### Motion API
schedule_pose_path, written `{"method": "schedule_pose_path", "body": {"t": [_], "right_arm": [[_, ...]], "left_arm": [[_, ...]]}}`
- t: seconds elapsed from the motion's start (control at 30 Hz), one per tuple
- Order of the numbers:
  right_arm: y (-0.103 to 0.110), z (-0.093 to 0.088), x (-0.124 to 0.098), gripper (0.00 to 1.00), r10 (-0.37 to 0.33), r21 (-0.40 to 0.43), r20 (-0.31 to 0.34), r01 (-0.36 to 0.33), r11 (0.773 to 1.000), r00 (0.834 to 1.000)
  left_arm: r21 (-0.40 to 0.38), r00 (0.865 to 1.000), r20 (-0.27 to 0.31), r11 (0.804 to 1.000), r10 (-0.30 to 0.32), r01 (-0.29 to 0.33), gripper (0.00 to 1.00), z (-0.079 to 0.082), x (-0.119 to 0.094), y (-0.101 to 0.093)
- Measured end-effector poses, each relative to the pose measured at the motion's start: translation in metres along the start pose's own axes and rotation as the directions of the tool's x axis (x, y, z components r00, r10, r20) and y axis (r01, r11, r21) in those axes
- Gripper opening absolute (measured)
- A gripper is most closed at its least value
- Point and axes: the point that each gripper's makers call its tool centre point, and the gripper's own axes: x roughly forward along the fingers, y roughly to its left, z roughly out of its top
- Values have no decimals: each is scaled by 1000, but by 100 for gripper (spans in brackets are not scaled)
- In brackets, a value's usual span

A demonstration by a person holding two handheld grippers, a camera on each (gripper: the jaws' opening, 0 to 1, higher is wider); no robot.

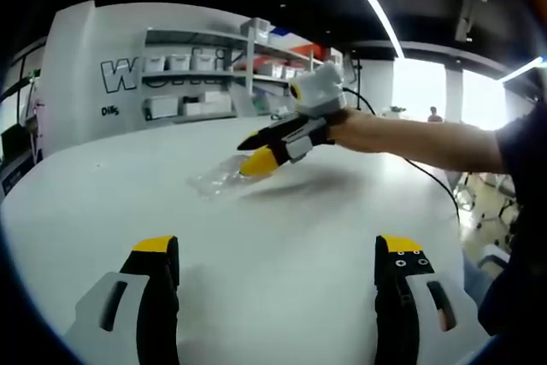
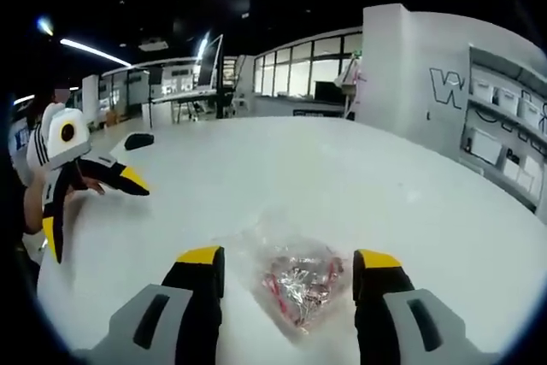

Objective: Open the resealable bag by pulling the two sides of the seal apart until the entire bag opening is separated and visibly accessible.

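The resealable bag is lying flat on the white counter, sitting between the spread jaws of the right gripper and just ahead of their yellow tips. It is clear plastic with small reddish, shiny contents bunched in the middle. In the left gripper view the same bag is showing just under the right gripper, whose jaws are released and hovering over it; nothing is being grasped yet. The left gripper is also standing wide open over bare counter, well short of the bag, and from the right gripper view it is hanging off to the left side with its jaws parted.

The step in hand appears to be the first approach to the seal. Which edge carries the seal cannot be told from these views, since the film is crumpled and transparent. To do it well, the right jaws should probably be closing on one lip of the mouth only, not on both layers together, while the left jaws are coming in to take the opposite lip. Pinching near the middle of the strip and pulling straight apart should be spreading the opening evenly; gripping the contents would likely drag the whole bag.
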Motion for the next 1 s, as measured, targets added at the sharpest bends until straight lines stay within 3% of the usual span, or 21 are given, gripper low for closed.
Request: {"method": "schedule_pose_path", "body": {"t": [0.37,1.0], "right_arm": [[1,-5,5,56,9,-25,-22,-10,1000,1000],[0,-9,7,35,13,-113,-67,-20,993,998]], "left_arm": [[-2,1000,-1,1000,-1,1,93,-1,1,0],[-3,1000,0,1000,5,-5,93,-1,-1,4]]}}
